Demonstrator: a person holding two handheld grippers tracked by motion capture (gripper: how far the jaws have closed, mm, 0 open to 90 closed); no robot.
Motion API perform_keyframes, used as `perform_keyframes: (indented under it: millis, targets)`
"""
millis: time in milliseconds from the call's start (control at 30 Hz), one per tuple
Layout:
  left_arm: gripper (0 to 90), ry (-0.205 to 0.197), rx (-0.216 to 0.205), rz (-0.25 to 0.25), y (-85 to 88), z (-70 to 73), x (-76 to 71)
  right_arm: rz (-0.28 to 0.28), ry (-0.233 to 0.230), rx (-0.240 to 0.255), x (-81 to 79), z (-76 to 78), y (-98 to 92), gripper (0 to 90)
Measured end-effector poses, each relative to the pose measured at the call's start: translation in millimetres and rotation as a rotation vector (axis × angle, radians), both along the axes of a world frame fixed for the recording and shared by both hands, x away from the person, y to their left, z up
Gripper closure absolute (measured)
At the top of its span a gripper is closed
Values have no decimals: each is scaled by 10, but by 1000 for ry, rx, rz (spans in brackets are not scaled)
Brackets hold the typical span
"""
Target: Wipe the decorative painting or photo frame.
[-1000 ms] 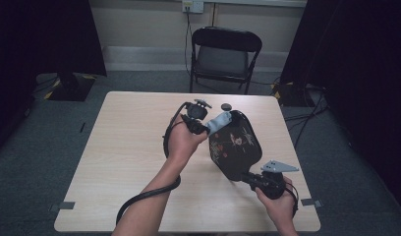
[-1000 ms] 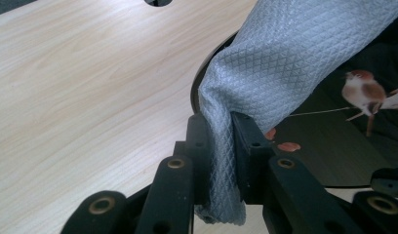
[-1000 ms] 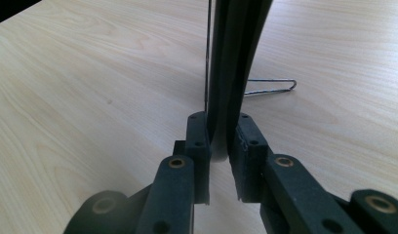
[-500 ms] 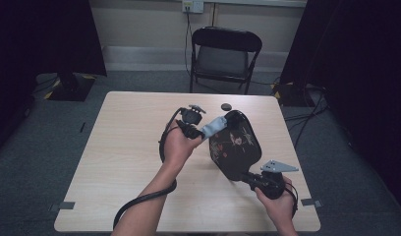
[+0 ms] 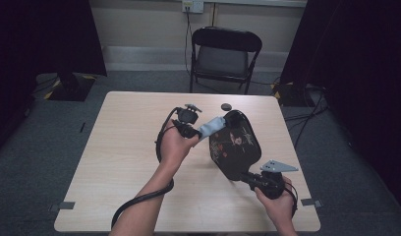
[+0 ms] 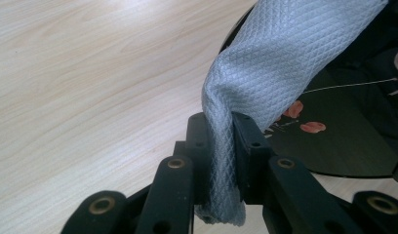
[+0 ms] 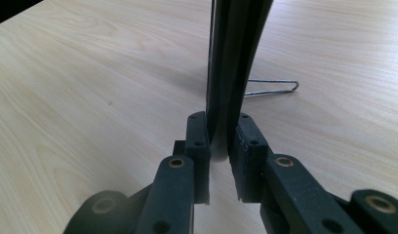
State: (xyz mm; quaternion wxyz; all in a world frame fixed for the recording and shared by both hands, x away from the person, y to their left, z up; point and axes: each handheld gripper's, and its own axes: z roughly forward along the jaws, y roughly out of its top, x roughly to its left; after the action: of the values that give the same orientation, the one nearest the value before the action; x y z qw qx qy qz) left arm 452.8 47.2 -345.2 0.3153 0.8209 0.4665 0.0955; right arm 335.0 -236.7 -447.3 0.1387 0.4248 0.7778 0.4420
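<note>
On the pale wood tabletop [image 5: 120, 147] a black oval plate [image 5: 235, 145] with small red and white flower marks stands tilted on its edge, right of centre, its low end pointing to about 5 o'clock and its high end to about 11 o'clock. The right hand-held gripper [image 5: 248, 177] pinches the plate at that low end; in the right gripper view its jaws are pressed onto the thin dark rim [image 7: 231, 73], which rises straight up between them, and a bent wire loop [image 7: 272, 87] lies on the wood just behind the plate at about 1 o'clock. The right hand [image 5: 277, 199] sits near the tabletop's 5 o'clock corner. The left hand-held gripper [image 5: 194, 131] comes in from about 9 o'clock of the plate and pinches a grey cloth [image 5: 212, 127]; in the left gripper view the jaws are squeezed on a twisted fold of the cloth [image 6: 265, 73], whose diamond weave fans out upward and lies against the plate's dark face [image 6: 333, 146] near its upper end. The left hand [image 5: 175, 145] is raised over the middle of the tabletop, its cable [image 5: 139, 201] trailing back toward 6 o'clock. A small dark round thing [image 5: 226, 106] lies on the wood just beyond the plate's top, at 12 o'clock. A black folding chair [image 5: 225, 56] stands past the far edge.
</note>
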Motion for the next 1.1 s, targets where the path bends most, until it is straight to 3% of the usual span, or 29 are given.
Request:
perform_keyframes:
  millis: [400,567,900,1100]
  targets:
    - [791,-73,-59,10,124,408,-97,-2,1,-1,0,1,1,795]
    - [791,-104,-42,24,116,520,-60,-3,1,-1,1,0,5,795]
    - [791,-73,-7,8,-149,283,25,-3,2,-2,7,0,-2,795]
    - [791,-48,13,3,-183,132,69,-3,1,-4,4,3,4,795]
